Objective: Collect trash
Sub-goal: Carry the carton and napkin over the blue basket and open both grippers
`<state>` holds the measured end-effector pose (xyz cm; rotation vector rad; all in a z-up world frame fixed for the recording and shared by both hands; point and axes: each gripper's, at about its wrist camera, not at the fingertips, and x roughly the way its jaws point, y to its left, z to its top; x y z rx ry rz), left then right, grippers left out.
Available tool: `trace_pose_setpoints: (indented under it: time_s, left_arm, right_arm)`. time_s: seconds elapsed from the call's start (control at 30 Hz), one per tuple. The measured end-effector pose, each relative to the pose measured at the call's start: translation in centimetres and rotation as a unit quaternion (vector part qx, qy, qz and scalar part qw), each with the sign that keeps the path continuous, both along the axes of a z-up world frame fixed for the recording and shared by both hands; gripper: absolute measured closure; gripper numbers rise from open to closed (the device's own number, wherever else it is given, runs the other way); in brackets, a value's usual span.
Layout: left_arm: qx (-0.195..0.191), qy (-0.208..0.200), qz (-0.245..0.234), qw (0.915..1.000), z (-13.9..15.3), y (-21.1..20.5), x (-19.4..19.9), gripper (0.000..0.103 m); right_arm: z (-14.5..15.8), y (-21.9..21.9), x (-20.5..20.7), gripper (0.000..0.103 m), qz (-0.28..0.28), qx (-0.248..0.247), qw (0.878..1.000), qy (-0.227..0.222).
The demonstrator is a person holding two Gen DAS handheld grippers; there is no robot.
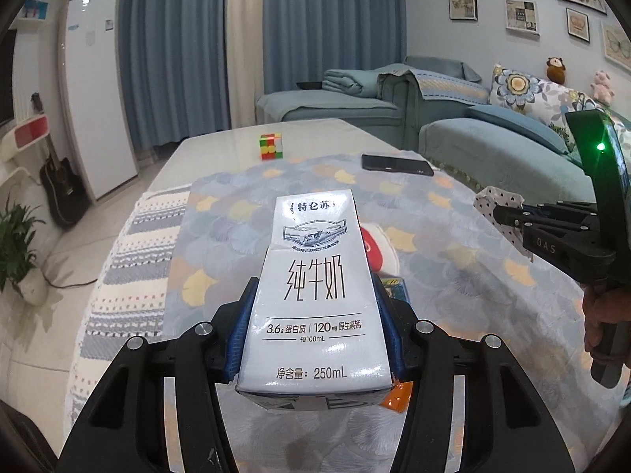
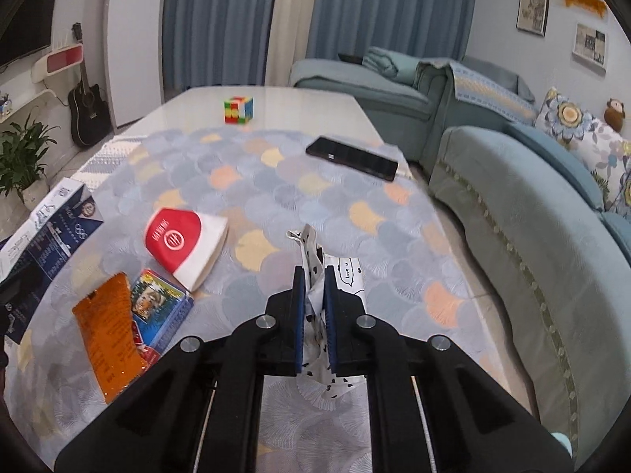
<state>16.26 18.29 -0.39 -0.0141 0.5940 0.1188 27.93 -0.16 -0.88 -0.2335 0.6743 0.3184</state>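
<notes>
Two grippers hang over our bench (image 2: 276, 106): the left gripper (image 1: 315, 339) is clamped on a white milk carton (image 1: 315, 276), raised above the patterned cloth (image 2: 315, 197). Our right gripper (image 2: 314, 315) is pinched on a spotted paper wrapper (image 2: 311, 252) (crumpled), while a flattened red-and-white cup (image 2: 185, 240) and orange packet (image 2: 108, 331) lie on the cloth.

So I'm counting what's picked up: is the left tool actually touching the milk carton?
Touching. The left wrist view shows the left tool with its blue pads pressed against both sides of the milk carton.
</notes>
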Motion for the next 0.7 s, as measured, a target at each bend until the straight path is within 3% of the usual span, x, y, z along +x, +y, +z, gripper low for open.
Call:
trace_pose_setpoints:
  time_s: [0.7]
  left_arm:
    - [0.015,-0.047,-0.035,0.9982,2.8,-2.5,-2.3,0.052]
  right_arm:
    - [4.3,-2.2,-3.5,0.096,0.01,0.035,0.998,-0.041]
